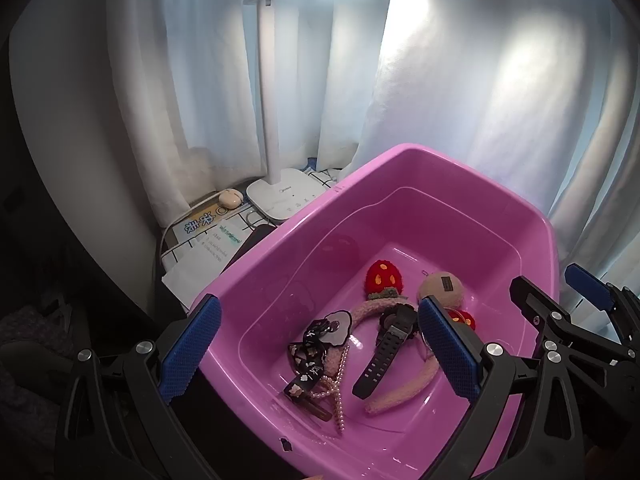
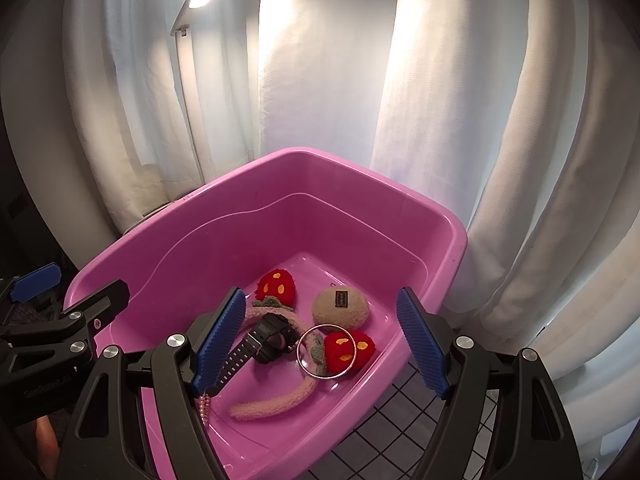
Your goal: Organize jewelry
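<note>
Below both grippers, on the tub [image 2: 452, 240] floor: watch [image 2: 264, 346], strap running near-left to far-right, beside the right gripper's [image 2: 320, 344] left finger; right hand nearer. Left gripper [image 1: 316, 354] and right both spread wide, empty.

A pink tub [image 1: 280, 264] holds a black watch [image 1: 384, 350], red strawberries with orange spots [image 1: 385, 276] and a pale pink headband [image 2: 276, 404]. White curtains [image 1: 480, 80] hang behind, near a black-gridded tabletop [image 2: 400, 428].

One pink tub [image 1: 536, 248] holds one watch [image 1: 386, 344], one headband [image 2: 276, 404], one ring [image 2: 326, 351], one pearl strand [image 1: 338, 392].
</note>
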Demonstrator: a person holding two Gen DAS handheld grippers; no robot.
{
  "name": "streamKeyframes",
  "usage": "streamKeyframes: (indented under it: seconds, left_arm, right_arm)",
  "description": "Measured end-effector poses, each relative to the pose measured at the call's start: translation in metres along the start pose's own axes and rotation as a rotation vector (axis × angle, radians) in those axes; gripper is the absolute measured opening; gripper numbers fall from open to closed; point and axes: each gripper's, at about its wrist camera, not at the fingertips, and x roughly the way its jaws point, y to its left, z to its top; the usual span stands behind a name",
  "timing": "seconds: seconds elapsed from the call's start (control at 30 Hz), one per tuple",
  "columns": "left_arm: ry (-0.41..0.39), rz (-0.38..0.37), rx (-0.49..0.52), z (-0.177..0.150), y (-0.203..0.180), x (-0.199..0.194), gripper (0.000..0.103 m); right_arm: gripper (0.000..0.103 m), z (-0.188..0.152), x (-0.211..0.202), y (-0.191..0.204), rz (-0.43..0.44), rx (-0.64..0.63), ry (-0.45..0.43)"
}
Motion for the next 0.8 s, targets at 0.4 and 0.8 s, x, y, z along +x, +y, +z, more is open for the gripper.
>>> streamKeyframes:
  seconds: [0.4,0.8]
  left_arm:
    - [0.004,-0.002,-0.001,-0.0024,-0.0012,0.0025,0.097]
    - [-0.008,-0.005,0.005,-0.0013,-0.0036,-0.0015,0.097]
  right_arm:
    - [0.074,-0.0003,0.0008,0.0000,0.000,0.002,0.003]
    - [0.074,-0.0010,0.0007,-0.0004,0.001,0.001,0.001]
